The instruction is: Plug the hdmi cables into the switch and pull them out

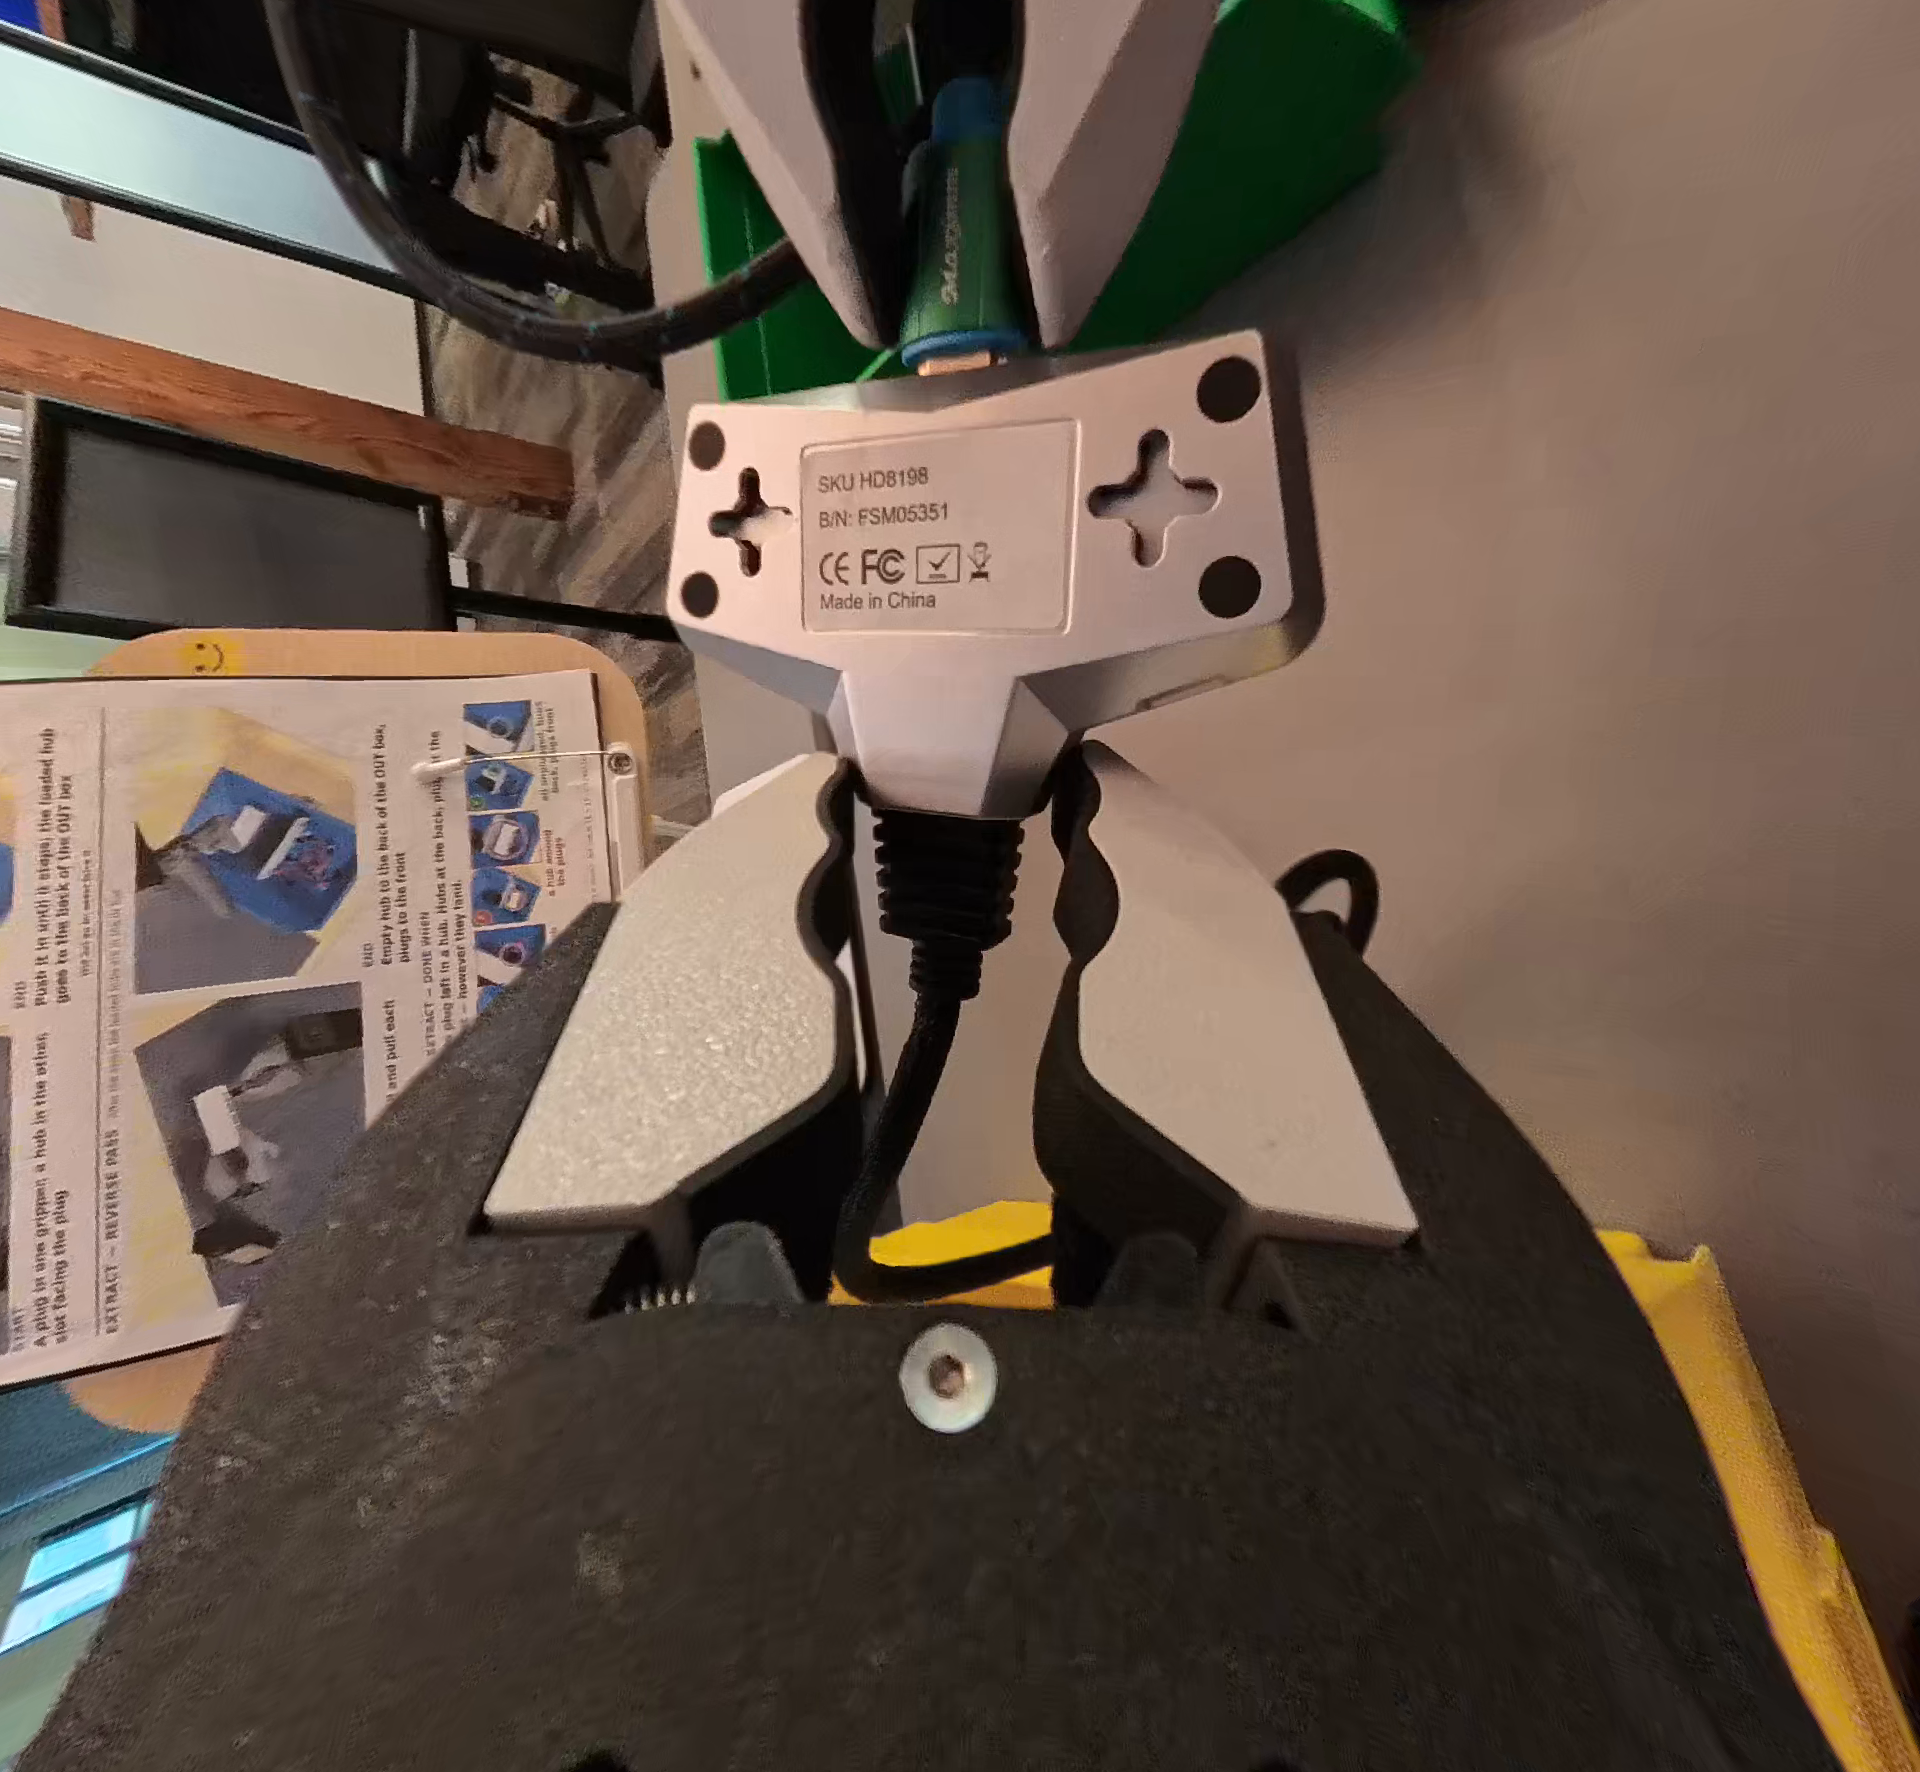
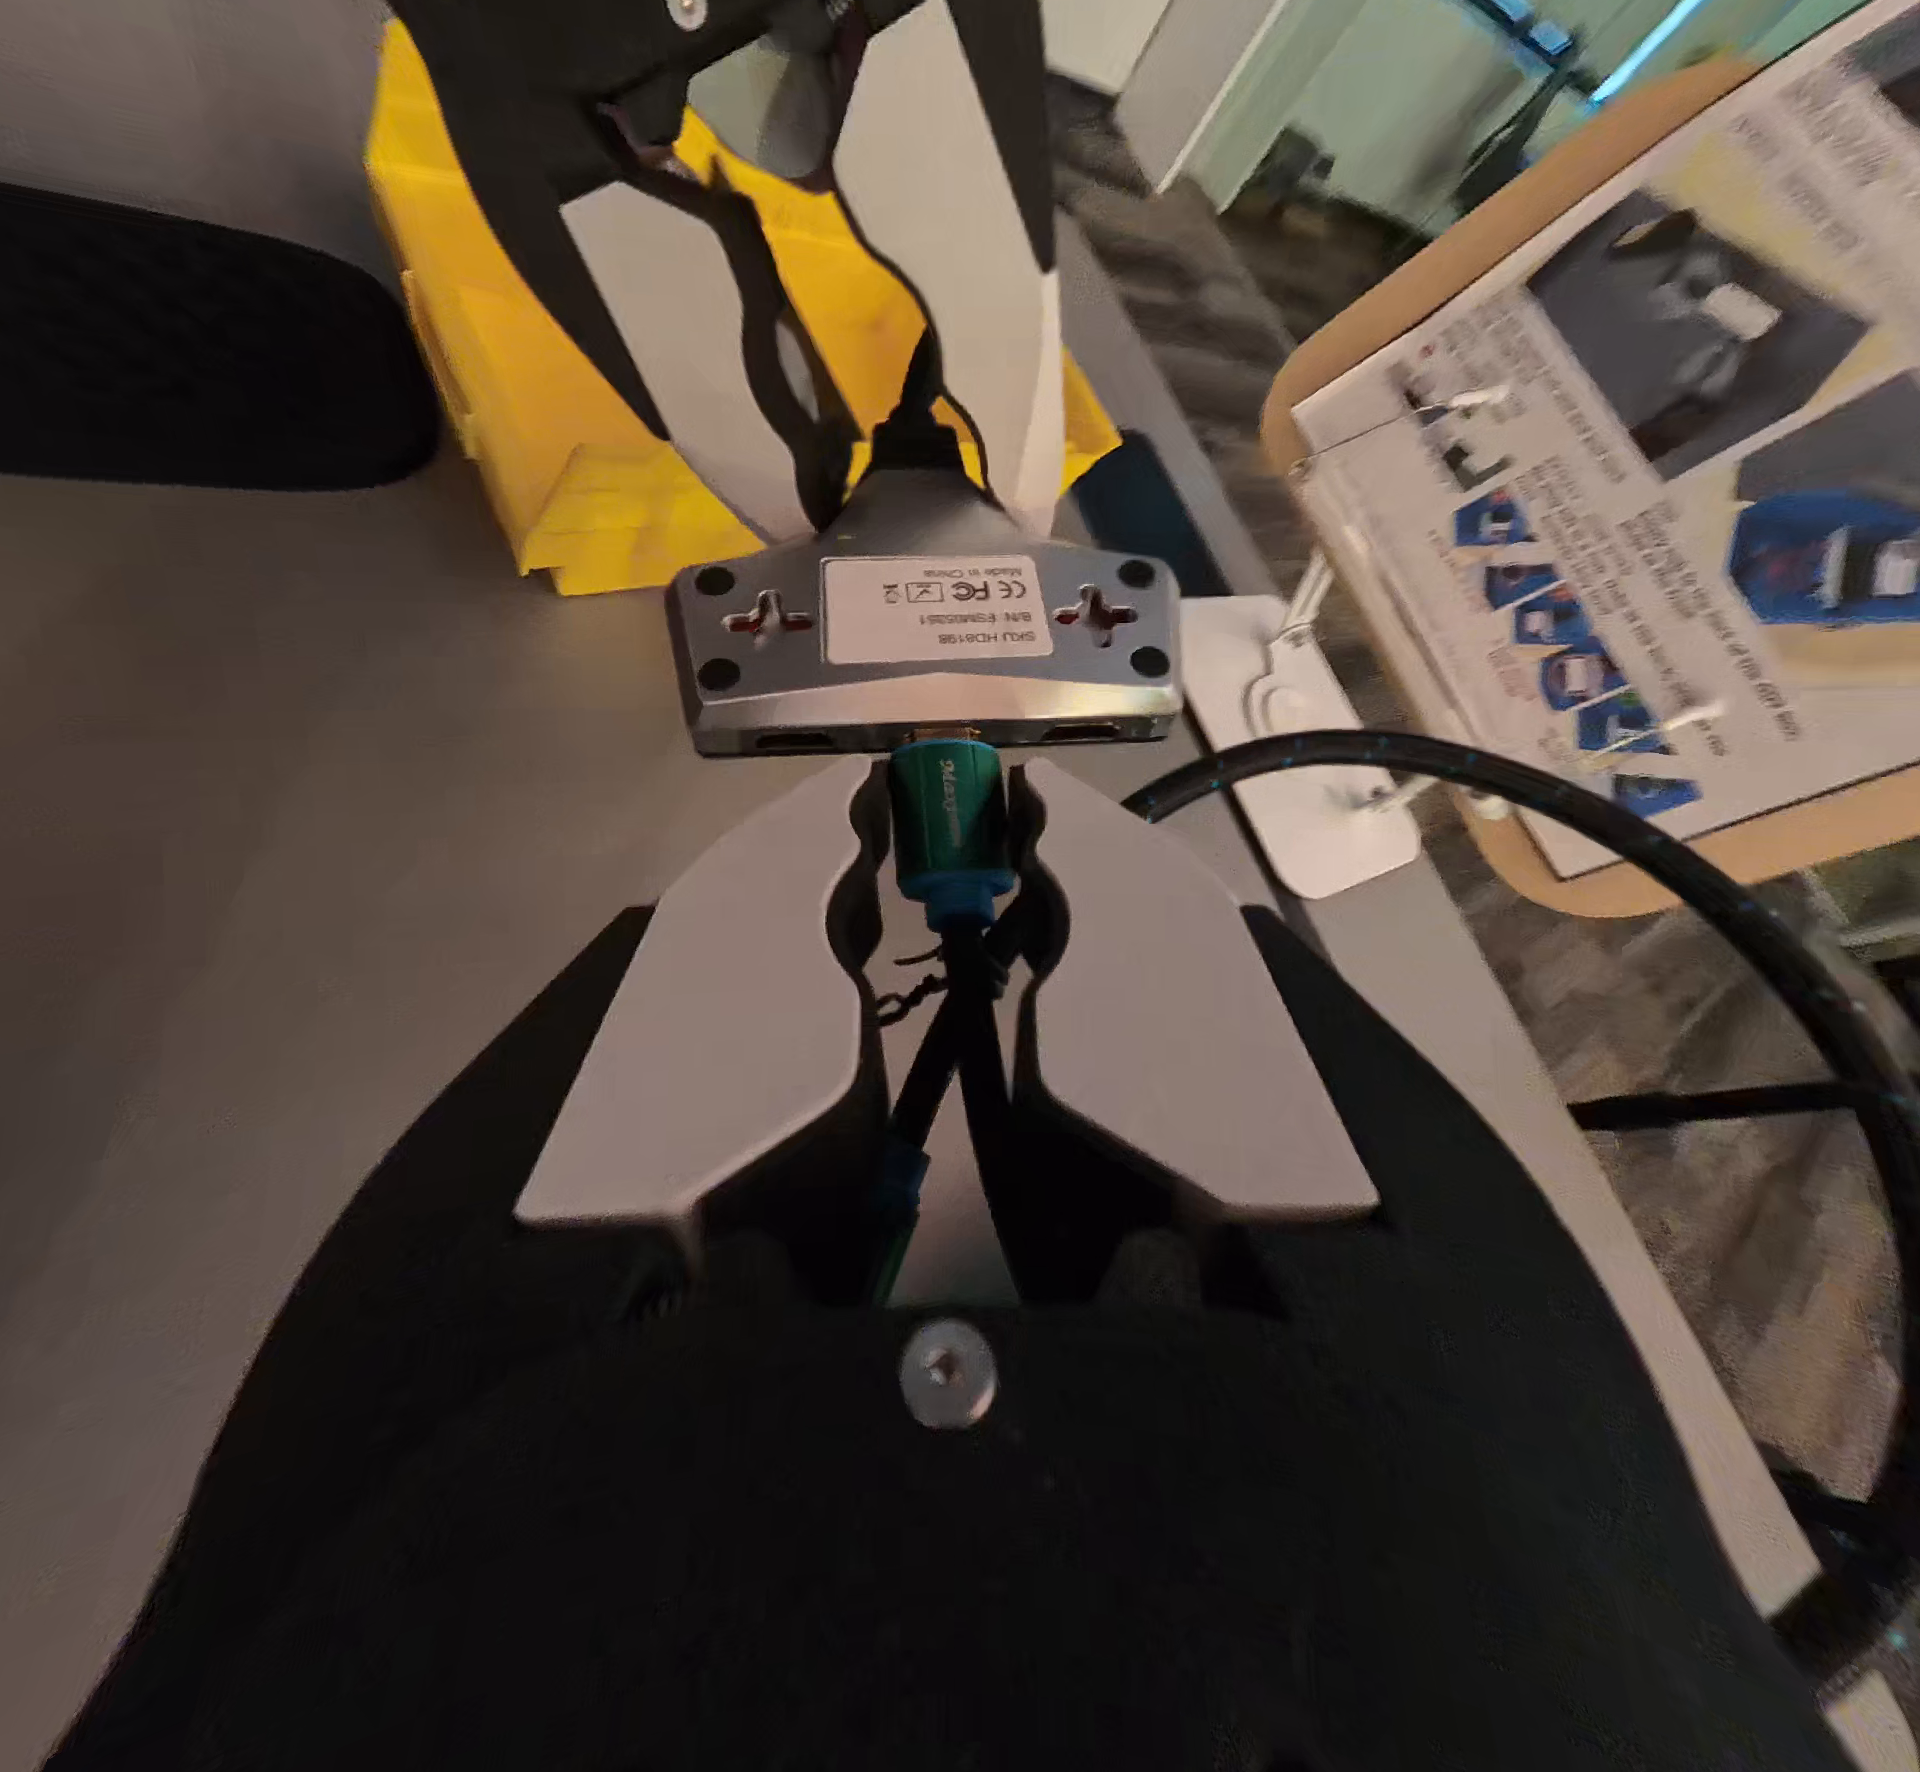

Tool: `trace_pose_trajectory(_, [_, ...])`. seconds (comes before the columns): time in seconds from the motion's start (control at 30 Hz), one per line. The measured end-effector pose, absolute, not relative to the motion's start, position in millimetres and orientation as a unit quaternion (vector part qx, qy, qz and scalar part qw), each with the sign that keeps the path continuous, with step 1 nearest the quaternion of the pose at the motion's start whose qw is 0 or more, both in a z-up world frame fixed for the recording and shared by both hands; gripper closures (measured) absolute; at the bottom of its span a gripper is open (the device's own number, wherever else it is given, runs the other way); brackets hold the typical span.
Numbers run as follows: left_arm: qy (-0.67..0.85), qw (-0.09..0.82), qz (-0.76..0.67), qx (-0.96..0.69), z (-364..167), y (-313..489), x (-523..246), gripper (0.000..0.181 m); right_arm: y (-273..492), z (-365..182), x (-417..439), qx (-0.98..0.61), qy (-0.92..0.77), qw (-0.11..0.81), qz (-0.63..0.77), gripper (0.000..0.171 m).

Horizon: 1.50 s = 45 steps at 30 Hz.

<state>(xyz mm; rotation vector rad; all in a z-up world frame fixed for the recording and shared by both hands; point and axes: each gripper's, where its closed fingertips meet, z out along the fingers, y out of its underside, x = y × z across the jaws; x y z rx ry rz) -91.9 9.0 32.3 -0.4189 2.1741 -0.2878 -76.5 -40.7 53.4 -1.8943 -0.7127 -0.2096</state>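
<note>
A small silver switch (image 1: 987, 559), label side up, is held above the grey surface (image 2: 312, 735) by its narrow cable end in the closed left tongs (image 1: 956, 787). At its opposite edge, a green-and-blue HDMI plug (image 2: 948, 823) is pinched by the closed right tongs (image 2: 945, 787), its metal tip at the middle port. Both parts seem rigid and light; the plug's smooth shell is best gripped on its flat sides.

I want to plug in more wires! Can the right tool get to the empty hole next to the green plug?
Probably not yet: the right tool is shut on the green plug, sitting at the switch's middle port. The empty port beside it looks unblocked, though.
</note>
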Motion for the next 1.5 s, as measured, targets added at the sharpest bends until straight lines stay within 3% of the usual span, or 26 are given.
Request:
trace_pose_trajectory(0.27, [0.875, 0.441, -0.111, -0.164, 30.8, 7.3, -90.6, 0.145, -34.0, 31.6, -64.7, -0.818, -0.336, 0.445, -0.142, 0.151])
trace_pose_trajectory(0.4, [0.879, 0.431, -0.108, -0.174, 22.4, 13.7, -90.6, 0.145, -31.6, 31.5, -68.1, -0.805, -0.325, 0.477, -0.138, 0.151])
trace_pose_trajectory(0.63, [0.859, 0.436, -0.15, -0.221, 30.9, 23.8, -84.2, 0.145, -30.7, 47.9, -68.3, -0.764, -0.313, 0.507, -0.247, 0.152])
trace_pose_trajectory(0.83, [0.82, 0.485, -0.168, -0.253, 42.4, 34.9, -82.7, 0.137, -35.4, 46.4, -61.7, -0.731, -0.343, 0.465, -0.363, 0.152])
trace_pose_trajectory(0.97, [0.759, 0.495, -0.261, -0.333, 48.5, 32.5, -98.7, 0.139, -38.1, 51.8, -50.4, -0.731, -0.306, 0.48, -0.377, 0.152])
trace_pose_trajectory(1.2, [0.589, 0.429, -0.5, -0.467, 50.9, 0.2, -90.0, 0.129, -32.6, 63.6, -46.1, -0.699, -0.255, 0.521, -0.418, 0.156])
trace_pose_trajectory(1.3, [0.546, 0.342, -0.582, -0.495, 42.9, -11.3, -82.5, 0.132, -31.0, 61.0, -47.8, -0.675, -0.26, 0.519, -0.455, 0.157])
trace_pose_trajectory(1.5, [0.541, 0.22, -0.643, -0.496, 40.9, -19.4, -79.9, 0.121, -36.4, 61.1, -53.6, -0.628, -0.281, 0.531, -0.496, 0.159])
